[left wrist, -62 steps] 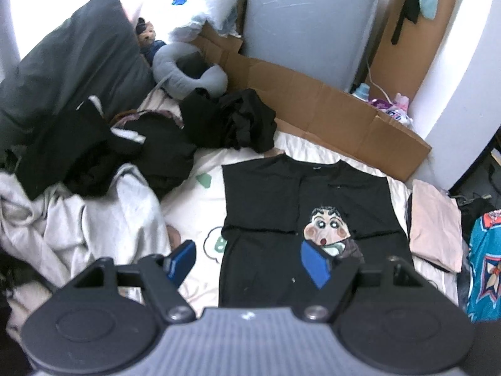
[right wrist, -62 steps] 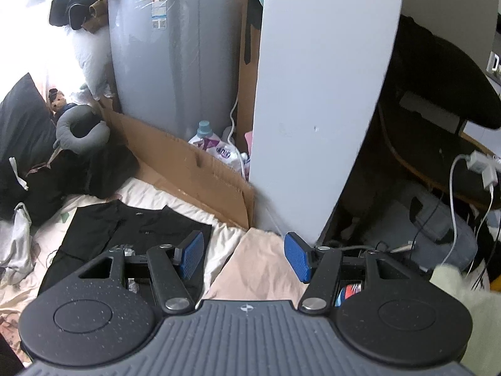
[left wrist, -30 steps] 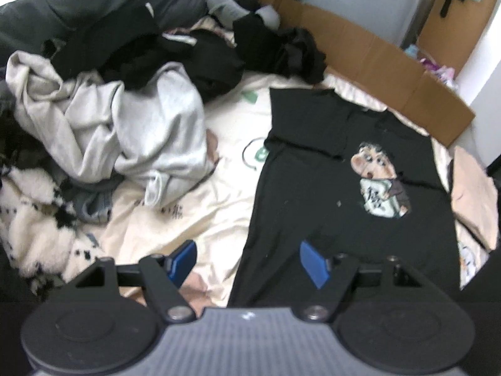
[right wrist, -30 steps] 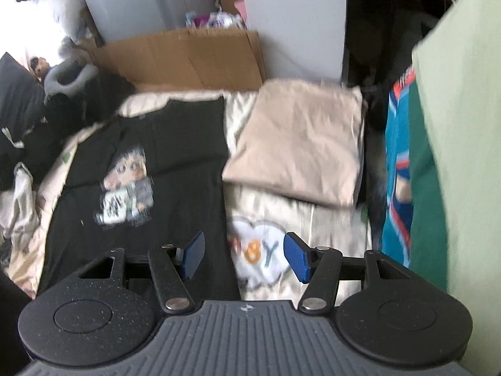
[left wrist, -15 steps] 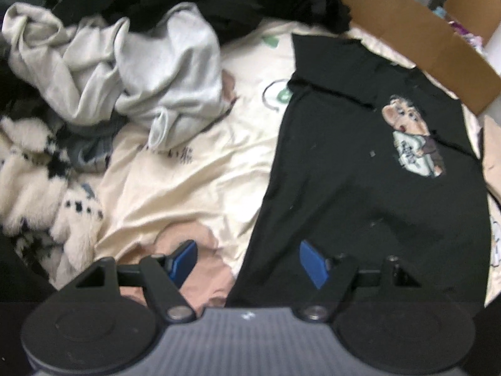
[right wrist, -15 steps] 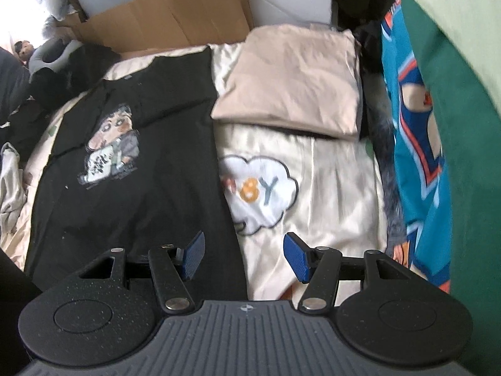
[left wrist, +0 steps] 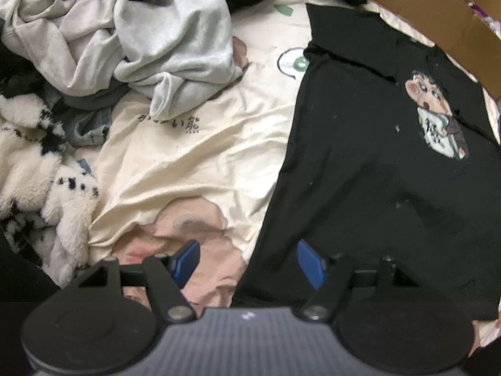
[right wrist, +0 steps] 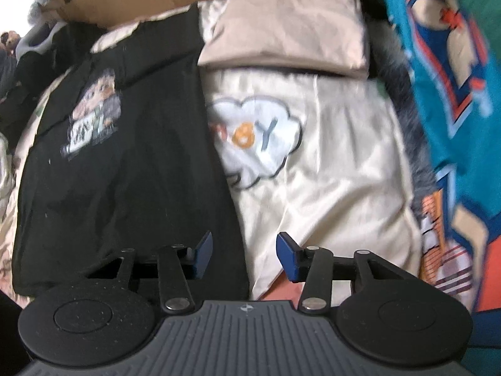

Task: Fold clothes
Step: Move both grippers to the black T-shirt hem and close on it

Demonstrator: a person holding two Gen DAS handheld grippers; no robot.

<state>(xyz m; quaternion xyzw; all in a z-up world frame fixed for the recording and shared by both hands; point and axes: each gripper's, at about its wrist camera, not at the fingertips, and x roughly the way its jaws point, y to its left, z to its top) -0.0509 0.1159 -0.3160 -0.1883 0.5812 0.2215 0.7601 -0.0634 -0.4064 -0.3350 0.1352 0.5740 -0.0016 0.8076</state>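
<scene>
Left wrist view: left tongs (left wrist: pixel 249 261) spread wide, nothing between the blue pads (left wrist: pixel 308 263). They sit over the lower left hem corner of the black T-shirt (left wrist: pixel 375 188), one pad over the shirt, the other over the cream bedsheet (left wrist: pixel 194 163). Shirt lies flat on the bed, cartoon print (left wrist: pixel 438 116) facing up, sleeves folded in across the chest. Crumpled grey sweatshirt (left wrist: pixel 156 40) beside it on the sheet, fluffy white and black blanket (left wrist: pixel 37 172) at the left edge, cardboard (left wrist: pixel 438 9) beyond the collar

Right wrist view (blurred): right tongs (right wrist: pixel 244 255) also spread apart, holding nothing. They straddle the shirt's (right wrist: pixel 125 172) lower right edge, left pad over black cloth, right pad over the sheet (right wrist: pixel 328 172); contact with the fabric probably not made, but I cannot be sure. Folded beige garment (right wrist: pixel 288 22) lies just beside the shirt's upper right side. Teal patterned fabric (right wrist: pixel 454 94) fills the right edge
</scene>
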